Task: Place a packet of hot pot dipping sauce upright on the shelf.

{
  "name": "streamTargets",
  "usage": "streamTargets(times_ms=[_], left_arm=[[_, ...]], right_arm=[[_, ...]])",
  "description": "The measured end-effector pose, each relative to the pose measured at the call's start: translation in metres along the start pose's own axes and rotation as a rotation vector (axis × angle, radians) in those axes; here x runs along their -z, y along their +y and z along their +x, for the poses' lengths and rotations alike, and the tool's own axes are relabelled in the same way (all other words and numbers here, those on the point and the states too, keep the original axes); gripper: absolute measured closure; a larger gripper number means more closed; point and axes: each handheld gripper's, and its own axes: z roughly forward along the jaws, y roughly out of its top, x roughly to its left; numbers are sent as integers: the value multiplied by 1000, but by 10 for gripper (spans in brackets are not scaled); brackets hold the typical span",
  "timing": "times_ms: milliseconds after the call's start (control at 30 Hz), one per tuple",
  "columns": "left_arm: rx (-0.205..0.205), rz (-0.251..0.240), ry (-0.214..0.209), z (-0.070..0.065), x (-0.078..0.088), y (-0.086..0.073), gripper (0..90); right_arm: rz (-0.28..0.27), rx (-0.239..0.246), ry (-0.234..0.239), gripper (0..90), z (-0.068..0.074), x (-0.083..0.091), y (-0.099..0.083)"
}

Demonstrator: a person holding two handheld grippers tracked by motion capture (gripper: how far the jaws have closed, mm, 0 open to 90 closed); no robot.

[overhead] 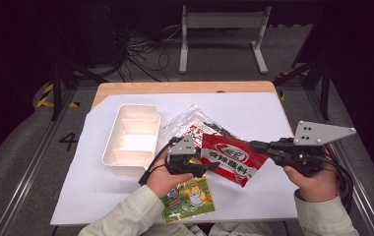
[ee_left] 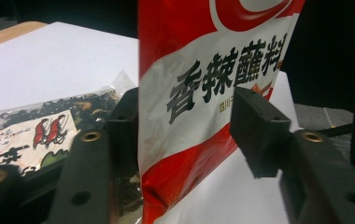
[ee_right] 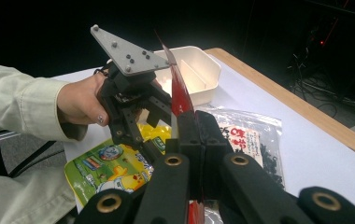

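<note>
Right gripper (overhead: pixel 254 145) fingers clamp red-and-white foil sachet (overhead: pixel 232 158) edge, held above table; left gripper (overhead: pixel 202 164) fingers straddle it, apart.

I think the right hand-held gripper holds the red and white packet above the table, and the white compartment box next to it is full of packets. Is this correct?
Not quite. The right hand-held gripper does hold the red and white packet, but the white compartment box is empty; the high view shows its bare compartments.
</note>
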Motion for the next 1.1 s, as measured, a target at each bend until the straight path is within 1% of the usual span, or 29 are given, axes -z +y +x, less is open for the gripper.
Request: streamTargets(times_ms=[33,67,100,167,200,267,400,500,567,667,767,867,1033,1100], left_arm=[[2,-3,-1,0,0,0,533],[5,-4,-1,1,0,0,587],[14,-5,-8,2,2,-1,618],[14,-7,-9,3,3,0,671],[16,-6,-10,3,3,0,671],[12,-1,-11,3,5,0,731],[9,5,-24,2,7,0,778],[17,10,-38,1,7,1,848],[23,15,-52,1,8,1,867],[20,18,-55,0,8,1,889],[21,18,-50,-1,10,2,898],[31,19,-55,-1,12,3,899],[23,27,-48,-3,17,7,900],[18,35,-44,-3,19,8,900]], right_arm=[[-2,-2,-1,898,0,0,0],[-10,-3,-1,898,-2,1,-1],[-12,-8,0,898,-2,1,-1],[-15,-11,0,898,-2,2,-1],[-18,-11,-1,898,-3,2,-2],[-23,-12,-2,898,-4,2,-2],[-22,-17,-6,898,-4,2,-3],[-25,-19,-4,898,-4,3,-3],[-22,-23,-7,898,-5,2,-3],[-22,-24,-14,897,-5,2,-4],[-25,-27,-22,897,-6,2,-4],[-30,-28,-30,896,-6,2,-5],[-40,-27,-38,889,-7,3,-6],[-43,-29,-40,874,-8,3,-7]])
